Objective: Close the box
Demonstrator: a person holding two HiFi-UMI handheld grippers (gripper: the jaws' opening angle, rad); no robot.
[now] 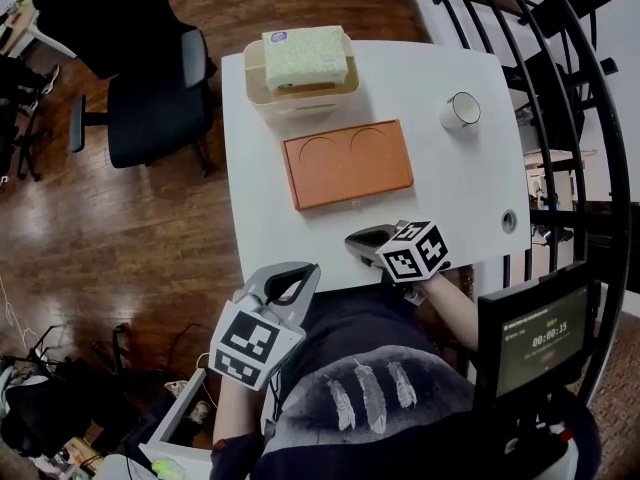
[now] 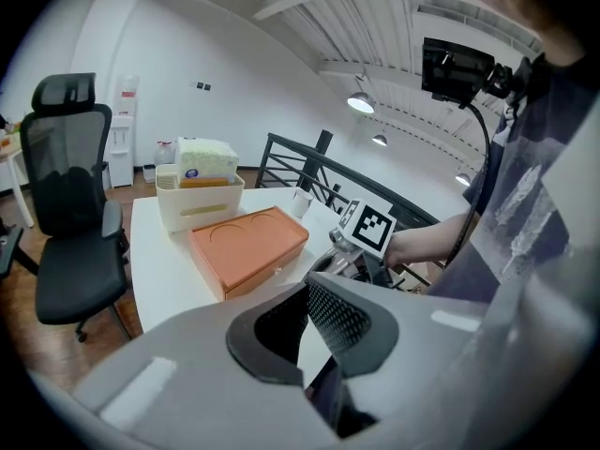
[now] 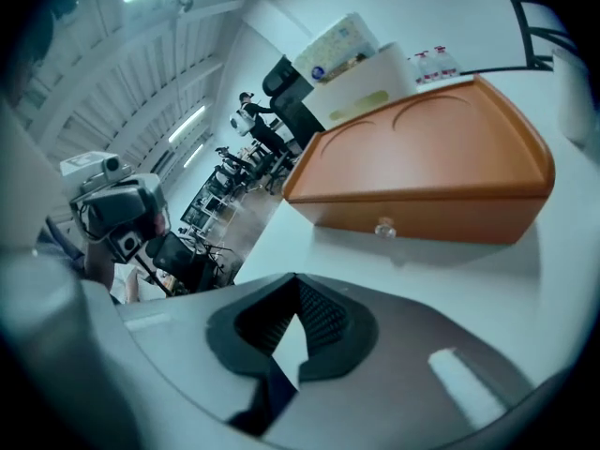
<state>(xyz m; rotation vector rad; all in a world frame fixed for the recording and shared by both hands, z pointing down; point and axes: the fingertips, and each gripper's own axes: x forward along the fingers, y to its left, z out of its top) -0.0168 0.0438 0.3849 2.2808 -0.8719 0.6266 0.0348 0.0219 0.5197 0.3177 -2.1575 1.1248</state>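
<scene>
Left gripper (image 1: 300, 273) and right gripper (image 1: 356, 241) are hovering pinched together, empty, near the white table (image 1: 460, 183) edge, while the flat orange rectangular box (image 1: 348, 164) is lying mid-table, lid apparently already down.

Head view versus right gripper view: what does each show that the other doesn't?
Head view only: the left gripper, jaws together, off the near edge of the white table. Right gripper view only: the small clear knob on the front of the closed orange rectangular box. Both: that box, the table, and the cream plastic basket behind the box.
</scene>
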